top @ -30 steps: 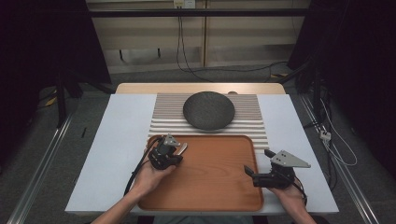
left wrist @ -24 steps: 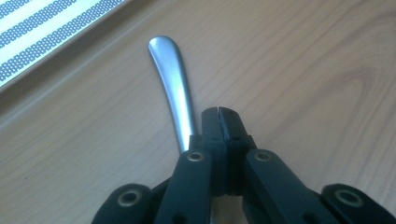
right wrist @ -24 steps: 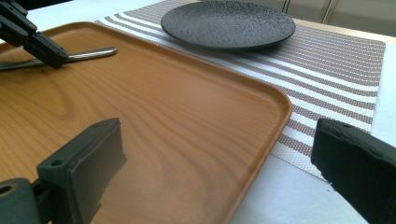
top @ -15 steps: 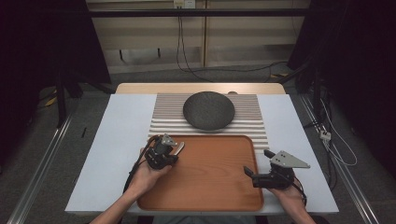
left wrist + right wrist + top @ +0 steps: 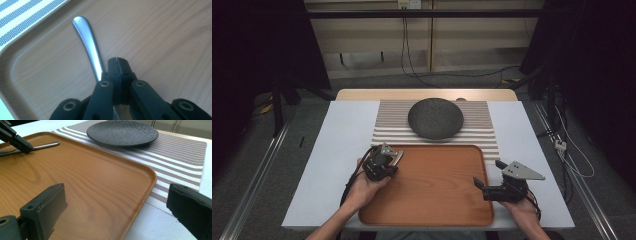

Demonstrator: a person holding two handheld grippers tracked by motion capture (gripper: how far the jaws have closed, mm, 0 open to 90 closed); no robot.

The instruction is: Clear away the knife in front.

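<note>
A tray [image 5: 432,200] lies on the bench [image 5: 342,135] at the near edge, overlapping a mat [image 5: 482,125] behind it. A plate [image 5: 435,118] sits on the mat. A spoon [image 5: 88,42] lies in the tray's far left corner, under the left tongs [image 5: 382,162]; the right tongs [image 5: 489,177] rest at the tray's right edge

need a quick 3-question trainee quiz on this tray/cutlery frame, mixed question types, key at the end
1. True or false: the left gripper has its jaws shut on the metal cutlery handle.
2. Where does the dark plate sit? A) on the wooden tray B) on the striped placemat C) on the bare white table cover
3. Fill in: the right gripper has its jaws ____ with nothing between them, at the right edge of the wooden tray.

Key
1. True: the handle sticks out from the closed jaws over the tray's left far corner.
2. B, on the striped placemat, beyond the tray.
3. open
</note>
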